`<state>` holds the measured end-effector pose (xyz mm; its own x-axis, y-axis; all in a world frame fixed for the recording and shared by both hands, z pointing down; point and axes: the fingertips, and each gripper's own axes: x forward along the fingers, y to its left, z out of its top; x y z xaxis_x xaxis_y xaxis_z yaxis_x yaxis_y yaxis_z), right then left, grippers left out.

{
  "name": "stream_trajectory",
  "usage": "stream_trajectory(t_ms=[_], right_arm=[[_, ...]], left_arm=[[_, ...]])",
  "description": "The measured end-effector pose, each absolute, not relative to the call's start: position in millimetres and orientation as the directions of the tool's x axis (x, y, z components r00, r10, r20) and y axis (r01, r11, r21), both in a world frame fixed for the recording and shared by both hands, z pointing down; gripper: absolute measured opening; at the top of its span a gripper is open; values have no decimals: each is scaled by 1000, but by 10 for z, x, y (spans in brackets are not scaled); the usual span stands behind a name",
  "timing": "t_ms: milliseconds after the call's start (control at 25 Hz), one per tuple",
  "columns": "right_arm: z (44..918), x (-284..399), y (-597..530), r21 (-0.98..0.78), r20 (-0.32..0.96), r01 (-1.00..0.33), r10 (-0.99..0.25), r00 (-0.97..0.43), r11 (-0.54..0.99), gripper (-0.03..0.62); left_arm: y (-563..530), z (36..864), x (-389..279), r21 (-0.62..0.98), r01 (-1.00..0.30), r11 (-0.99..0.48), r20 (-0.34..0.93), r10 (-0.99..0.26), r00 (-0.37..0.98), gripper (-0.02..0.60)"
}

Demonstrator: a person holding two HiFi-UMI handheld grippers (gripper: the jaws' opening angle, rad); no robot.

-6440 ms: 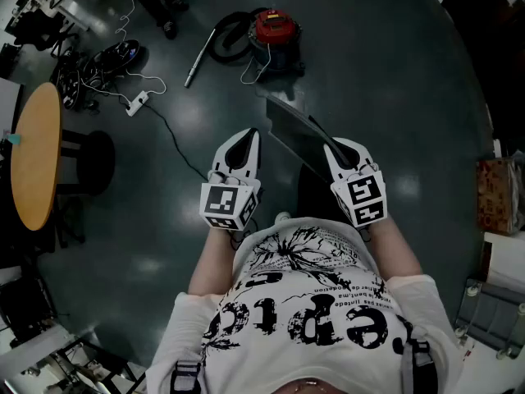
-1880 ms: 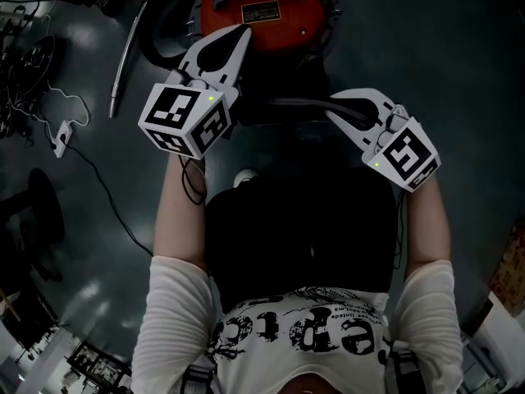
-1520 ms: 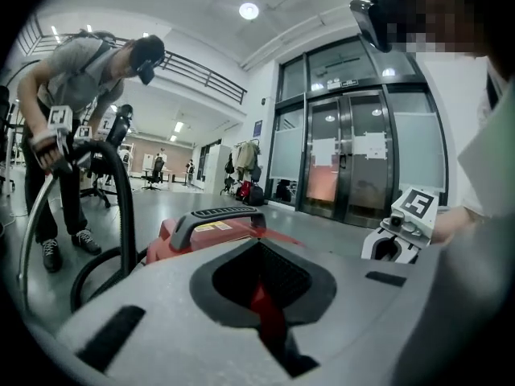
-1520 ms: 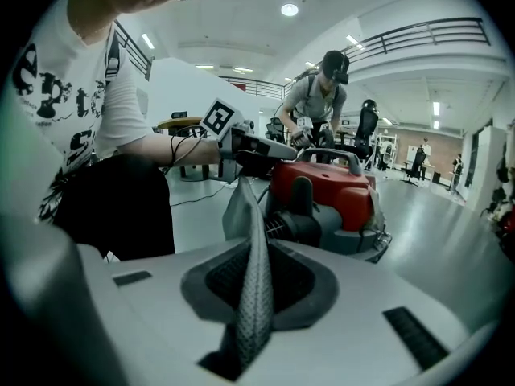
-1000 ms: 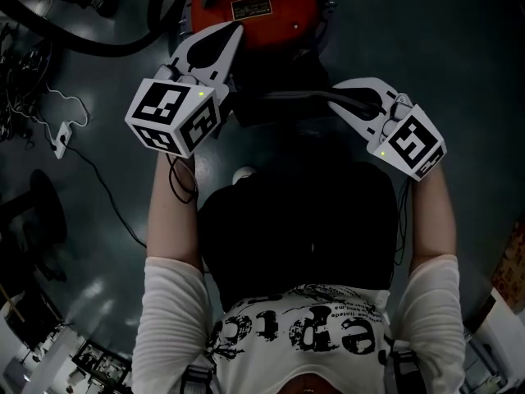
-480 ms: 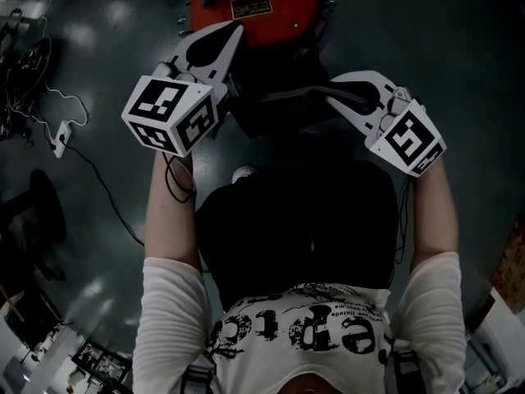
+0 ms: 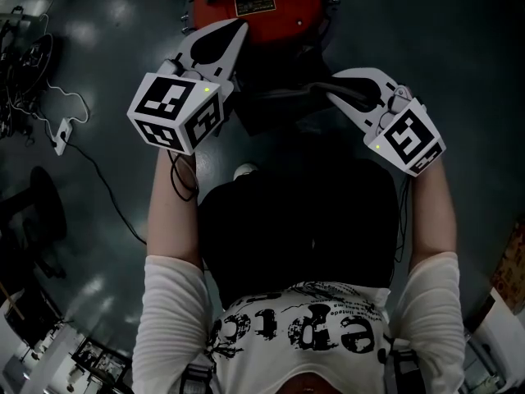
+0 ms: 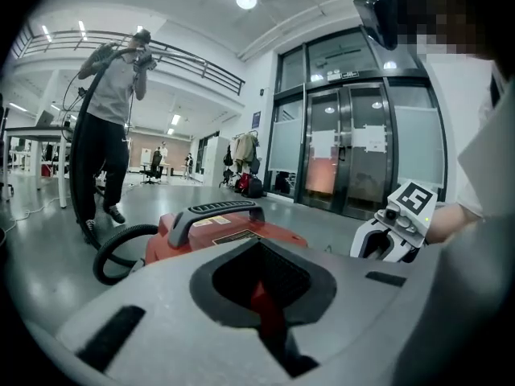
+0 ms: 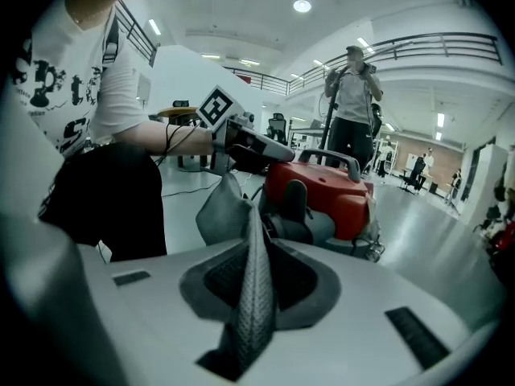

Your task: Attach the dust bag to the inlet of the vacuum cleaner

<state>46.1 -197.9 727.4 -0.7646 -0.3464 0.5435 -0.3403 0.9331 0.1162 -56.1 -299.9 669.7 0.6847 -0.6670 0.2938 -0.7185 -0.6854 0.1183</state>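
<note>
Dark polished floor; no bench. The red vacuum cleaner stands just ahead. The right claw is clamped on the grey dust bag; the left claw pinches its other edge. The bag hangs beside the machine, apparently unattached; fitting remains.

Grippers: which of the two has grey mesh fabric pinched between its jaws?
The right gripper: its view shows a strip of grey dust bag clamped between its jaws. The left gripper shows only a red sliver there.

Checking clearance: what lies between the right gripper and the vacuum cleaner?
The dust bag, clamped in the right gripper; the right gripper view shows it.
</note>
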Motion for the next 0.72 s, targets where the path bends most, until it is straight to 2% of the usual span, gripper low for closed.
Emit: stream_trajectory(t_ms=[240,400,480,560,720], right_arm=[[7286,472,-1940,22,530,-396,-346,-774,918,48],[7222,468,-1893,40,534,-418,-373,-759,908,71],[7022,457,-1888,35,452,-442,-409,-793,896,107],[6757,492,-1930,1,351,-491,-460,-815,871,107],[6331,636,-2115,-75,264,-581,-546,-795,810,106]], left_arm=[[-2996,6689,-582,85,-719,-690,307,-668,678,2],[-2995,6640,-596,112,-732,-672,282,-685,671,2],[-2992,6592,-624,88,-753,-652,257,-715,650,2],[-2970,6496,-646,51,-769,-637,228,-743,630,3],[-2926,6148,-644,80,-789,-609,185,-769,612,3]])
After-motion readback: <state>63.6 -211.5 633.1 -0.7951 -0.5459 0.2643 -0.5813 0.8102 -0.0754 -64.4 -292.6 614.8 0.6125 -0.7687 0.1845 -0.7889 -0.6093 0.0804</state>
